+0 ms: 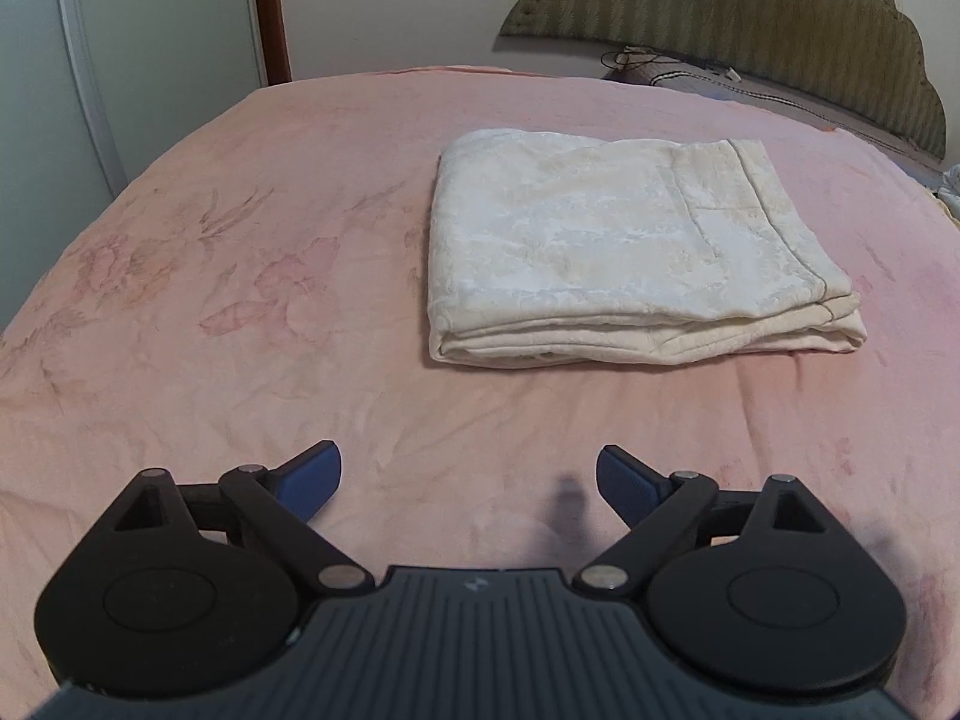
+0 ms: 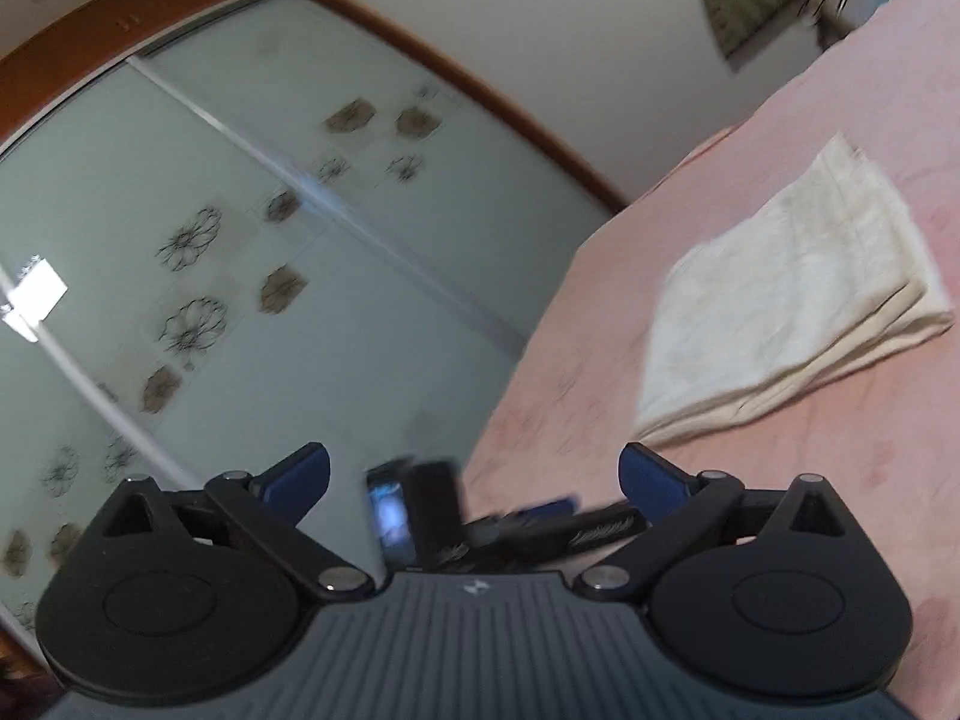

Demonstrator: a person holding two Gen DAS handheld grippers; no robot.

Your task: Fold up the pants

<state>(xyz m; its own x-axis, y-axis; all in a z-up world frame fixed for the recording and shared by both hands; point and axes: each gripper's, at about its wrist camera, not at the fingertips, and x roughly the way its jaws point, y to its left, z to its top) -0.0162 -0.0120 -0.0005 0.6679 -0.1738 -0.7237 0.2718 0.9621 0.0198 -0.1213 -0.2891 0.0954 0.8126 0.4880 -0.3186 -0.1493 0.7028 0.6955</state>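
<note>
One pair of cream-white pants (image 1: 636,252) lies on the bed, folded into a thick rectangle of several layers. In the left wrist view the stacked folded edges face the camera, and a seam with a waistband-like strip runs along the right side of the bundle. The bundle sits on the pink bedsheet (image 1: 240,276), which carries a faint flower print, toward the head end of the bed and nearer to the right edge than to the left edge.

The left gripper (image 1: 468,480) hovers above the sheet near the foot edge, well apart from the pants. Its two blue fingertips (image 1: 312,477) stand wide from each other and nothing is between them.

The right gripper (image 2: 474,480) is tilted and is off the left edge of the bed; its view is blurred. Its two blue fingertips (image 2: 300,474) are also spread wide and hold nothing. Just in front of them the other gripper crosses the view as a dark, blurred shape. The pants (image 2: 792,300) appear here at the right, flat on the bedsheet (image 2: 600,360).

One padded olive headboard (image 1: 750,18) stands against the wall at the far end of the bed. Beside the bed stands one wardrobe with frosted sliding doors (image 2: 240,240), printed with flowers and framed in brown wood.
</note>
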